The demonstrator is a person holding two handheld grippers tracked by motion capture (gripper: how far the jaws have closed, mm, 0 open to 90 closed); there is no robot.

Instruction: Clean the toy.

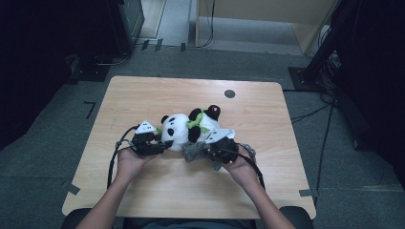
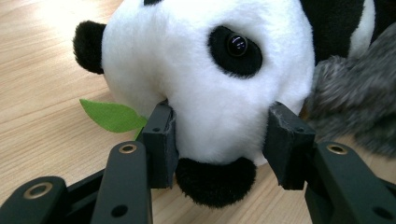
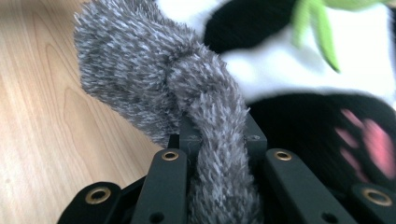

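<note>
A black-and-white panda plush [image 1: 179, 130] lies on its side in the middle of the wooden table [image 1: 191, 191], with a green leaf [image 2: 112, 115] beside its head. My left gripper [image 1: 160, 145] holds the panda's head [image 2: 205, 70], its two jaws pressed into the white fur on either side of the muzzle [image 2: 222, 140]. A grey fuzzy plush [image 1: 193, 151] lies against the panda's front. My right gripper [image 1: 212, 152] is shut on a narrow strand of that grey plush [image 3: 219, 144]. Behind it are the panda's black limb and pink paw pad [image 3: 369, 140].
A small dark round disc [image 1: 229, 93] sits in the table's far right part. Bare wood lies in front of my hands and towards the far edge. Beyond the table, cables and dark stands [image 1: 329, 43] rest on the grey floor.
</note>
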